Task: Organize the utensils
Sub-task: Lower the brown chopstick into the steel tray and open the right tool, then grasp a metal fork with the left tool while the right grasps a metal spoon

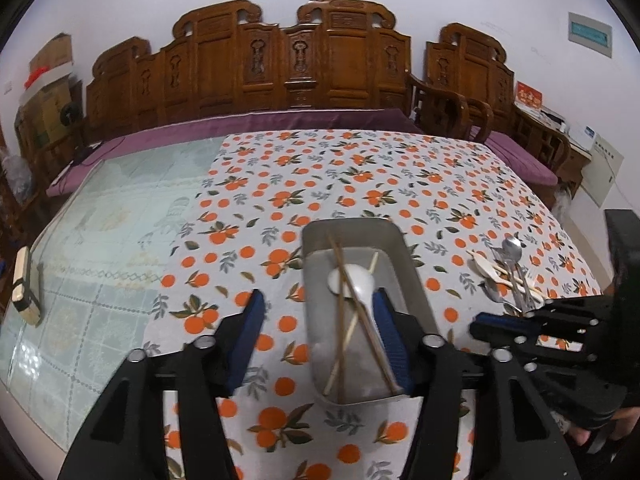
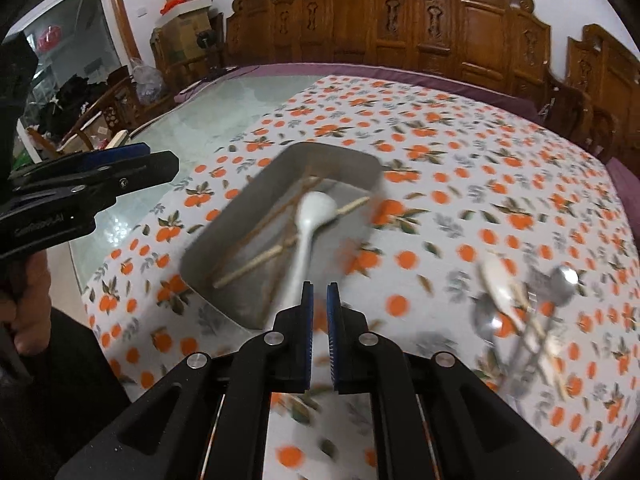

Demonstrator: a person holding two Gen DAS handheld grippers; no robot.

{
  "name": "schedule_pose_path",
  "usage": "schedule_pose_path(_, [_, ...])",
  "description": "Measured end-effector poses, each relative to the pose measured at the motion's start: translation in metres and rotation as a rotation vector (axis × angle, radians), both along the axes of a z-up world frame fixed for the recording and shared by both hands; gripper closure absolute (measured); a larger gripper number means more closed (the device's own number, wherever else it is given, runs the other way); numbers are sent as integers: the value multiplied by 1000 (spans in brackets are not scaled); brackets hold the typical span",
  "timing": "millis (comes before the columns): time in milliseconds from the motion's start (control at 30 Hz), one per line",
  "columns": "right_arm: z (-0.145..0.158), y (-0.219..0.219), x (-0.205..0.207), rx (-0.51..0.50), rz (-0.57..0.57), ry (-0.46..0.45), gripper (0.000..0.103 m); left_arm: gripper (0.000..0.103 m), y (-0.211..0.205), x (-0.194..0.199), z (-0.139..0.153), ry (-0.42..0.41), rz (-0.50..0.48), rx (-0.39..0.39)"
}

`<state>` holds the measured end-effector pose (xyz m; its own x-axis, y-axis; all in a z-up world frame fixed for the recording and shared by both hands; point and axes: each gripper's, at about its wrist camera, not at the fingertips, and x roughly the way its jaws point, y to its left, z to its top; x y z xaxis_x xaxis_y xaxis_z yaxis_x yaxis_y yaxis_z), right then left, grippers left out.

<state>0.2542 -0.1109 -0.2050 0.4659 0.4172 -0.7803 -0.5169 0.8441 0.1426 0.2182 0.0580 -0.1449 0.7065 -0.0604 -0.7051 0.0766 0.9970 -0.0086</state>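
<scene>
A grey metal tray (image 1: 404,256) sits on the orange-print tablecloth and holds a white spoon (image 1: 354,280) and several chopsticks (image 1: 340,320). It also shows in the right wrist view (image 2: 248,208), with the spoon (image 2: 314,210) inside. A pile of loose utensils (image 1: 508,272), with metal spoons, a white spoon and chopsticks, lies right of the tray; it shows blurred in the right wrist view (image 2: 520,304). My left gripper (image 1: 320,308) is open and empty above the tray's near left side. My right gripper (image 2: 319,294) is nearly shut and empty, just off the tray's near edge.
The tablecloth (image 1: 360,176) covers the right part of a glass-topped table (image 1: 120,220). A small wooden block (image 1: 24,288) lies at the table's left edge. Carved wooden benches (image 1: 280,64) with purple cushions stand behind. Boxes (image 2: 186,12) are stacked at the far left.
</scene>
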Motion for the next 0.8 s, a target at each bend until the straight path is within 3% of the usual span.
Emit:
schedule_pose_path(333, [2, -94, -16, -27, -118, -31, 94, 19, -53, -7, -3, -27, -76, 38])
schedule_pose_path(400, [1, -108, -19, -32, -139, -36, 94, 17, -61, -8, -6, -27, -81, 44])
schedule_pose_path(467, [1, -122, -23, -32, -158, -39, 82, 17, -70, -7, -11, -17, -88, 42])
schedule_pose_path(500, [0, -129, -26, -34, -170, -41, 81, 17, -73, -8, -13, -13, -90, 39])
schedule_pose_path(800, [-14, -171, -35, -17, -245, -22, 81, 17, -111, -11, -30, 0, -146, 28])
